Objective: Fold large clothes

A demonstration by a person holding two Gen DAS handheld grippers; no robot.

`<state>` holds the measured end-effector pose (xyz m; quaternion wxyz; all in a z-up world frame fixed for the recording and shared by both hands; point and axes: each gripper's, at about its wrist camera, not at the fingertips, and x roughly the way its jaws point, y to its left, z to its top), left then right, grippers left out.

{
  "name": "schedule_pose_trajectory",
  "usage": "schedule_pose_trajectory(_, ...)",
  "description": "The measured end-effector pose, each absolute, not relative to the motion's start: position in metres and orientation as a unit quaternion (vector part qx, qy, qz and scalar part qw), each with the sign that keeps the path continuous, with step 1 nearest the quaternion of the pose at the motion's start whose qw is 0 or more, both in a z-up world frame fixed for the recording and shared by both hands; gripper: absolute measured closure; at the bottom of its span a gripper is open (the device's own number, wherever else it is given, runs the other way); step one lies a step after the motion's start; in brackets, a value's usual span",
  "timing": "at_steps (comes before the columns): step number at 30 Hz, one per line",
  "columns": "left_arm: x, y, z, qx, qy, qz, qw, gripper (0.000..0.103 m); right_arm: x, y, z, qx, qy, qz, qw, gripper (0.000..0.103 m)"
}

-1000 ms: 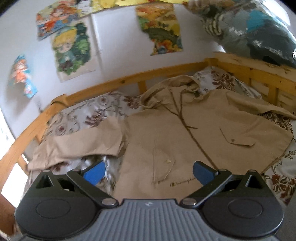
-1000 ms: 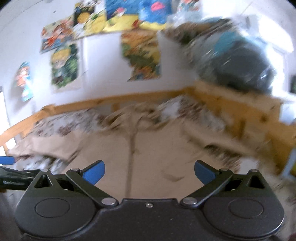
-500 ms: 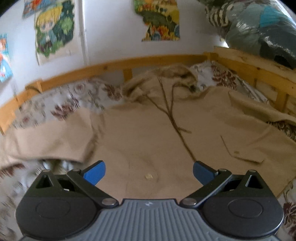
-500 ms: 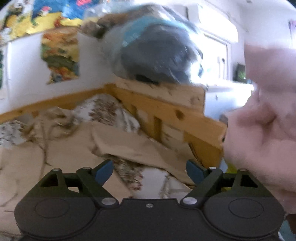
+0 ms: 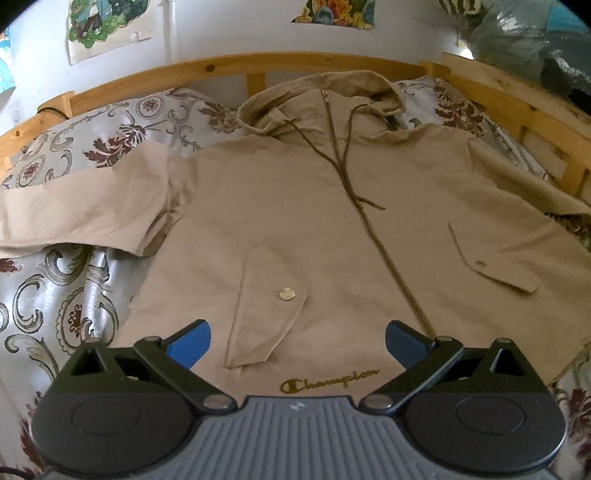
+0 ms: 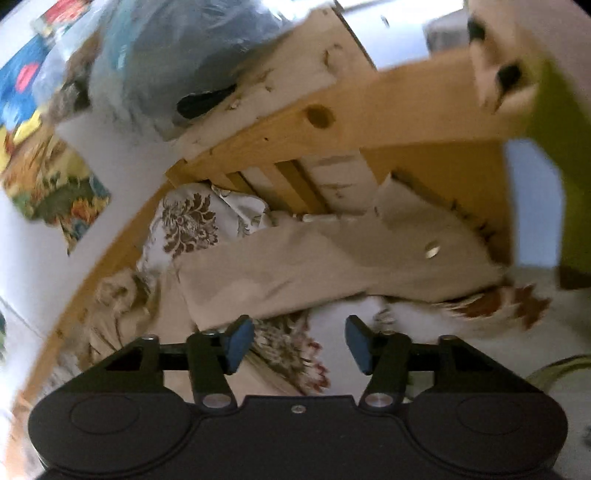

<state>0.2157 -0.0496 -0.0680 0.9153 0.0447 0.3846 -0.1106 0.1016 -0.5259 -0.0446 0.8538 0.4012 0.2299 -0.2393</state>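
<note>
Jacket (image 5: 295,206), tan and hooded, spread front-up on the bed's patterned sheet (image 5: 66,295), zipper closed and drawcords trailing down the chest. Its hood (image 5: 332,96) lies against the wooden bed rail (image 5: 221,68); one sleeve (image 5: 81,206) extends sideways to the left edge of the left wrist view, the other sleeve (image 6: 332,258) reaches toward the slatted end of the frame. Left claw (image 5: 297,343) is levelled low over the hem, just above the embroidered Champion logo (image 5: 328,384), its blue pads (image 5: 190,347) set wide apart with nothing between them; a snap-buttoned pocket flap (image 5: 266,295) lies in the gap ahead. Right claw (image 6: 297,345) is rolled to one side, so the bed frame (image 6: 295,147) runs diagonally across its view; it is pointed at the lower edge of the far sleeve, fingers moderately parted and empty, over bare sheet. The right wrist view is motion-blurred. Posters (image 5: 107,29) hang on the wall behind the bed.
</note>
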Motion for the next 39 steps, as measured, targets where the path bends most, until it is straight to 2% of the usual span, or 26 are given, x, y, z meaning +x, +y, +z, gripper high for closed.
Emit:
schedule_pose_trajectory(4, 0.215, -0.049, -0.056, 0.029, 0.369, -0.125, 0.921, 0.001, 0.126, -0.537, -0.049, 0.444, 0.233, -0.261, 0.825, 0.039)
schedule_pose_trajectory(7, 0.212, -0.043, -0.052, 0.009, 0.361, -0.137, 0.922, 0.001, 0.13, -0.542, -0.049, 0.488, 0.202, -0.3, 0.795, 0.046)
schedule_pose_trajectory(8, 0.21, -0.04, -0.051, -0.008, 0.363, -0.148, 0.92, 0.001, 0.132, -0.542, -0.048, 0.493, 0.188, -0.318, 0.788, 0.05)
schedule_pose_trajectory(10, 0.209, -0.037, -0.05, -0.032, 0.371, -0.167, 0.913, 0.001, 0.139, -0.54, -0.042, 0.48, 0.169, -0.359, 0.783, 0.065)
schedule_pose_trajectory(11, 0.208, -0.036, -0.05, -0.037, 0.373, -0.175, 0.91, 0.001, 0.144, -0.538, -0.039, 0.466, 0.165, -0.38, 0.782, 0.079)
schedule_pose_trajectory(12, 0.206, -0.036, -0.049, -0.036, 0.371, -0.18, 0.91, 0.001, 0.149, -0.536, -0.036, 0.453, 0.16, -0.394, 0.784, 0.087)
schedule_pose_trajectory(15, 0.2, -0.034, -0.043, -0.036, 0.351, -0.193, 0.916, 0.001, 0.163, -0.523, -0.018, 0.388, 0.139, -0.422, 0.807, 0.094)
schedule_pose_trajectory(18, 0.198, -0.026, -0.033, -0.054, 0.325, -0.196, 0.924, 0.001, 0.187, -0.492, 0.019, 0.267, 0.117, -0.416, 0.861, 0.098)
schedule_pose_trajectory(23, 0.196, -0.006, -0.021, -0.093, 0.267, -0.135, 0.95, 0.001, 0.253, -0.386, 0.078, -0.056, 0.068, -0.288, 0.953, 0.099)
schedule_pose_trajectory(26, 0.194, 0.011, -0.012, -0.13, 0.216, -0.079, 0.964, 0.001, 0.277, -0.3, 0.077, -0.24, 0.048, -0.152, 0.958, 0.099)
schedule_pose_trajectory(29, 0.194, 0.031, -0.006, -0.176, 0.187, -0.035, 0.966, 0.001, 0.287, -0.226, 0.04, -0.382, 0.042, -0.021, 0.923, 0.099)
schedule_pose_trajectory(34, 0.201, 0.054, -0.004, -0.208, 0.178, 0.002, 0.962, 0.001, 0.279, -0.16, -0.047, -0.492, 0.106, 0.134, 0.854, 0.099)
schedule_pose_trajectory(37, 0.21, 0.054, -0.011, -0.204, 0.201, 0.004, 0.958, 0.001, 0.265, -0.142, -0.104, -0.578, 0.157, 0.179, 0.781, 0.091)
schedule_pose_trajectory(39, 0.213, 0.051, -0.018, -0.19, 0.21, 0.0, 0.959, 0.001, 0.258, -0.141, -0.126, -0.595, 0.184, 0.192, 0.758, 0.084)
